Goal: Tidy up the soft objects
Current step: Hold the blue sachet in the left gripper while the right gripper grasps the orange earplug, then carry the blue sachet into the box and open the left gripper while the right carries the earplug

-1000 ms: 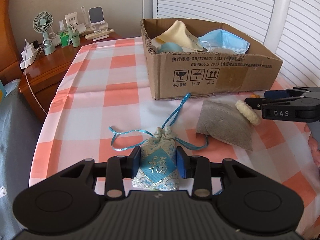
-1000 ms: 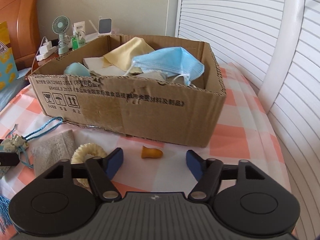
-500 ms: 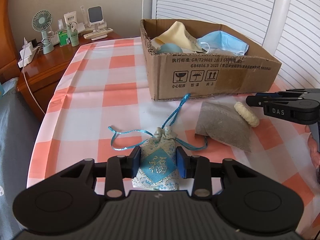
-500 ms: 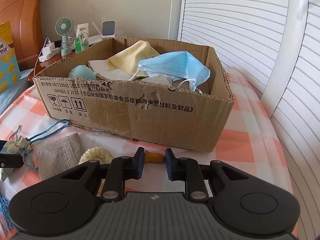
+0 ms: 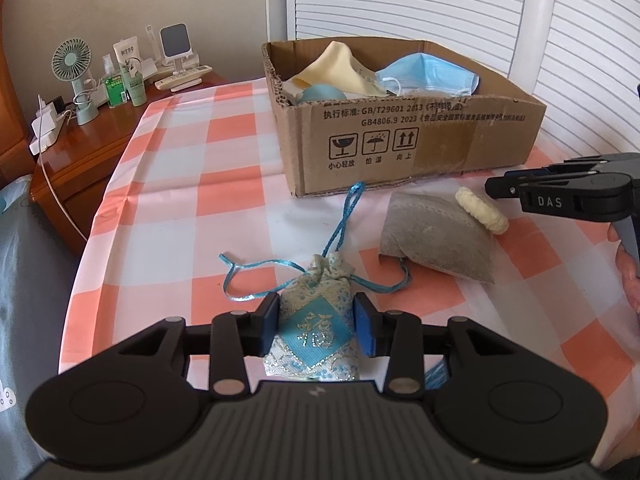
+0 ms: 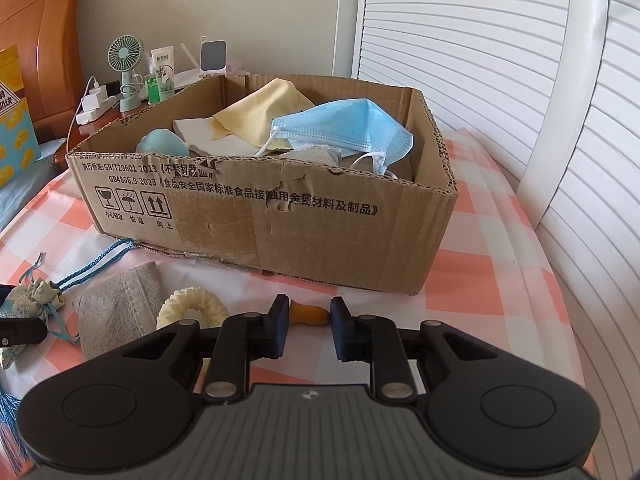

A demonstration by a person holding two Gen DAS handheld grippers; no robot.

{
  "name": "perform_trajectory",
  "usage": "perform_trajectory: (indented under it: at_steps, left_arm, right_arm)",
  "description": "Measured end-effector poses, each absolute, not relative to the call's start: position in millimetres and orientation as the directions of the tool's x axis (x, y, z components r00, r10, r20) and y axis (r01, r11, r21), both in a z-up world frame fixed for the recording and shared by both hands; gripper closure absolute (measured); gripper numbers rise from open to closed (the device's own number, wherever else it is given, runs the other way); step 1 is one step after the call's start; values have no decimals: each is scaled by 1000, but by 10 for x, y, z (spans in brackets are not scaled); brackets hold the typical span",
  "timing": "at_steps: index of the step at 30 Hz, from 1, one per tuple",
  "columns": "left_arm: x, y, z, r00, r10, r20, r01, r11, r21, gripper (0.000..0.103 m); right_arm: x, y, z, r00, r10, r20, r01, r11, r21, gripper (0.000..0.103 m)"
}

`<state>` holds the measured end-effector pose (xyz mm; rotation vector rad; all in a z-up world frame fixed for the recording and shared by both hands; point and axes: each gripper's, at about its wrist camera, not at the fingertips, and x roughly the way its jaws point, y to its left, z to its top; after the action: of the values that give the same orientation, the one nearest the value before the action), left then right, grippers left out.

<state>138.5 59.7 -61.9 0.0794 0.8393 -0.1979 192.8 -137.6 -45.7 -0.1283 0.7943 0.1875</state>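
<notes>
My left gripper (image 5: 316, 322) is shut on a blue and cream embroidered sachet (image 5: 316, 332) that rests on the checked tablecloth; its blue cord trails toward the box. In the right wrist view my right gripper (image 6: 309, 320) is shut on a small orange earplug (image 6: 308, 314) lying on the cloth in front of the cardboard box (image 6: 260, 220). A grey fabric pouch (image 5: 436, 240) and a cream ribbed ring (image 5: 482, 216) lie between the two grippers. The box (image 5: 400, 144) holds a blue face mask (image 6: 340, 132), a yellow cloth (image 6: 264, 108) and a pale blue round thing.
A wooden nightstand (image 5: 80, 152) with a small fan, bottles and a charger stands beyond the table's far left corner. White slatted shutters (image 6: 460, 32) run behind and to the right. The table edge curves down on the left. A person's hand (image 5: 630, 276) shows at the right edge.
My right gripper's jaws have come together around the orange earplug, having stood wide apart one second ago. The left gripper and the sachet have not moved.
</notes>
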Motion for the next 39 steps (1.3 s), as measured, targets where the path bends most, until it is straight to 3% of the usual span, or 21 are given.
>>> perform_trajectory:
  at_steps: [21, 39]
  left_arm:
    - [1266, 688, -375, 597, -242, -765, 319, 946, -50, 71]
    - [1484, 428, 637, 650, -378, -659, 519, 854, 22, 71]
  right_arm:
    - [1645, -1376, -257, 684, 115, -721, -259, 962, -92, 77]
    - [1272, -1530, 196, 698, 168, -696, -313, 946, -86, 77]
